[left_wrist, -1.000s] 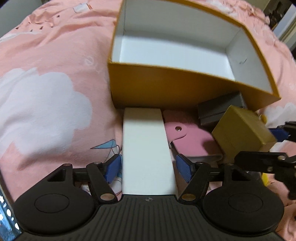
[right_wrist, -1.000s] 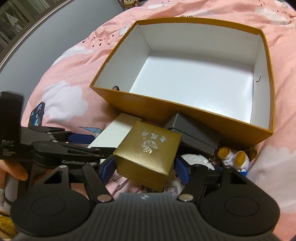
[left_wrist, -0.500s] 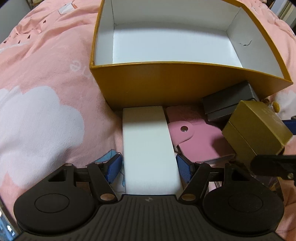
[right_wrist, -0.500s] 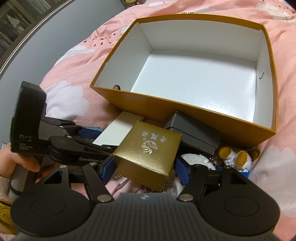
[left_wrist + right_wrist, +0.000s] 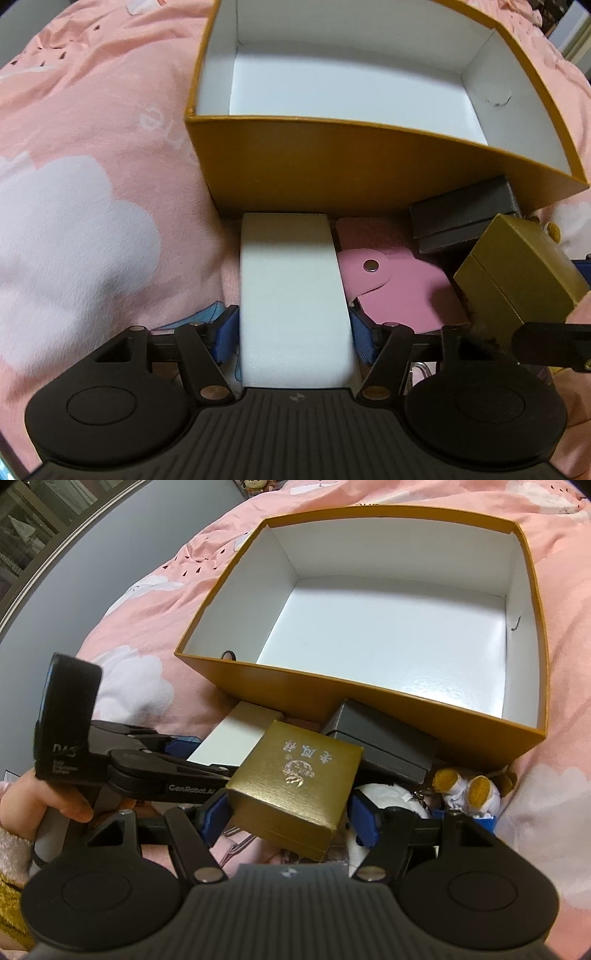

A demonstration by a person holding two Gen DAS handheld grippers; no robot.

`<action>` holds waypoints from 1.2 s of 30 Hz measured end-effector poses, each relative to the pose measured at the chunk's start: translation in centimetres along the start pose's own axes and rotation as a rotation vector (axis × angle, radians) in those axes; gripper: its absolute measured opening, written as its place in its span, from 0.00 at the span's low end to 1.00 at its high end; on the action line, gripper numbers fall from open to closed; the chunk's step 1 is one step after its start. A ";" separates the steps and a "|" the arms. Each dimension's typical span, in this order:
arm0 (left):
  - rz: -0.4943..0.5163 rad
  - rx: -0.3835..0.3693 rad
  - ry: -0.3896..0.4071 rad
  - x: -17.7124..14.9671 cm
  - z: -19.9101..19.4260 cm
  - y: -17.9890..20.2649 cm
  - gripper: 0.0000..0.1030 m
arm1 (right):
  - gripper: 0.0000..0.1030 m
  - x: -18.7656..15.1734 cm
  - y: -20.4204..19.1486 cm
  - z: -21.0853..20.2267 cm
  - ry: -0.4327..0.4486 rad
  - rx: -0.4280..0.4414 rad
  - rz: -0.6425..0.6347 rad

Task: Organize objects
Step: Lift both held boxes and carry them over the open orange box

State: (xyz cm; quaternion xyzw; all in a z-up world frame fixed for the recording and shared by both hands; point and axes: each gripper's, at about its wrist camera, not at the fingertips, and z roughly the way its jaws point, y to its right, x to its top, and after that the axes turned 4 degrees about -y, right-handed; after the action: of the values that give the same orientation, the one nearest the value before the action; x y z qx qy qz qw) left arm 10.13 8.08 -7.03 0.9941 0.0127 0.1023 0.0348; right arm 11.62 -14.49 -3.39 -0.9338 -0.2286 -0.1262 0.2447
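**Both grippers hold boxes before the open carton**

Left gripper (image 5: 293, 332) has its blue pads pressed on both long sides of the white box (image 5: 291, 295), which runs forward between the fingers, its far end close to the orange carton's (image 5: 332, 166) near wall. Right gripper (image 5: 290, 814) clamps the gold box (image 5: 295, 786), tilted, just short of the same wall. Between the two lie a pink pouch (image 5: 399, 284) and a grey box (image 5: 380, 734). A plush toy (image 5: 465, 788) sits right of them, all on the pink bedspread (image 5: 92, 147).

Left gripper (image 5: 293, 334) clamping white box (image 5: 291, 295), orange box (image 5: 332, 166) ahead
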 end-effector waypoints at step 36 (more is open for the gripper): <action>-0.021 -0.137 0.484 1.3 -12.2 3.2 0.69 | 0.67 2.4 -0.6 -8.9 0.259 0.021 -0.068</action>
State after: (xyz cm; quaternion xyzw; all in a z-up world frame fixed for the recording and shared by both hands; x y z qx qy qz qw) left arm 8.95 5.70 5.39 0.9358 0.0240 0.3375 0.0992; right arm 12.24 -17.70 5.20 -0.8987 -0.2280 -0.2517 0.2773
